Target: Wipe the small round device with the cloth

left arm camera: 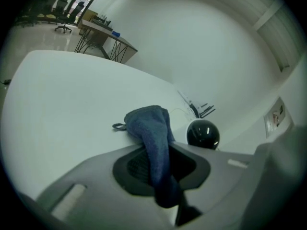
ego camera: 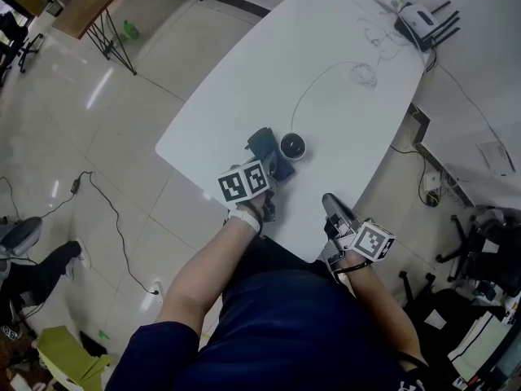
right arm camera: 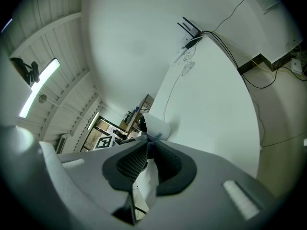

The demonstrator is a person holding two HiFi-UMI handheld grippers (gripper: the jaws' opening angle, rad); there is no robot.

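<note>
**Spotter:** Jaws first, please.

**Operator:** My left gripper (left arm camera: 159,151) is clamped on the cloth (left arm camera: 148,123). A blue bunch of it sticks out ahead of the tips. My right gripper (right arm camera: 148,145) has its jaws drawn together, with nothing between them.

**Spotter:** Where is the device?

**Operator:** The device (left arm camera: 203,133) stands on the table (left arm camera: 72,104), just ahead of my left jaws and off to their right. It has a white body and a black dome. It sits near the cloth's free end, and I cannot tell whether they touch. From my right jaws it lies ahead and a little to the left, well apart.

**Spotter:** Which hand goes?

**Operator:** The left one, since it is nearer and already carries the cloth. I judge the next move to be a short swing forward and to the right, bringing the bunch onto the dome. The device is round, so there is no long axis to line up with.
</note>
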